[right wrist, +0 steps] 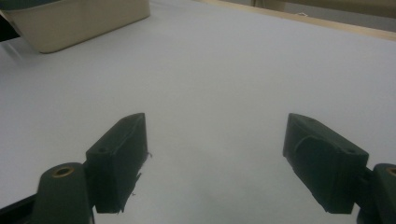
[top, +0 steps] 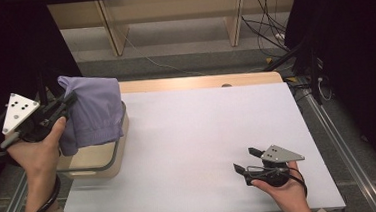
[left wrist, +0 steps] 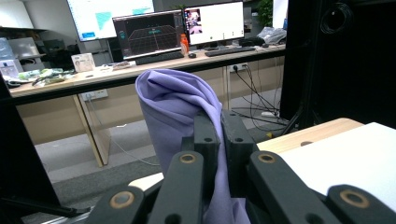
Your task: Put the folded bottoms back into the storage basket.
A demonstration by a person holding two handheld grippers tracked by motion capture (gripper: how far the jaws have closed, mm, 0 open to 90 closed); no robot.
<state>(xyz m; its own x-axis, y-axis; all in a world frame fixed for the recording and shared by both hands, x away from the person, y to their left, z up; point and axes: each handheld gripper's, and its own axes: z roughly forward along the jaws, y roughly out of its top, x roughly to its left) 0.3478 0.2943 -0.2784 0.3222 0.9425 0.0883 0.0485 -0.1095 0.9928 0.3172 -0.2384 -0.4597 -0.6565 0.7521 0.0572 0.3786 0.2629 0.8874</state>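
A lilac cloth (top: 95, 108) hangs bunched over the cream basket (top: 110, 161) at the table's left edge. My left gripper (top: 69, 100) is lifted beside the basket and shut on the cloth's upper fold. In the left gripper view the cloth (left wrist: 175, 105) rises from between the closed jaws of the left gripper (left wrist: 219, 126) and drapes down over them. My right gripper (top: 244, 160) rests low on the white table (top: 197, 130) near the front right, open, nothing between its jaws. In the right gripper view the right gripper (right wrist: 215, 140) points across bare white surface toward the basket (right wrist: 79, 23).
The basket has a grey wire handle (top: 113, 156). Behind the table stand wooden desk legs (top: 113, 33) and loose cables (top: 271, 35) on the floor. Black stands (top: 312, 52) rise at the far right. Monitors (left wrist: 149, 32) sit on a desk beyond.
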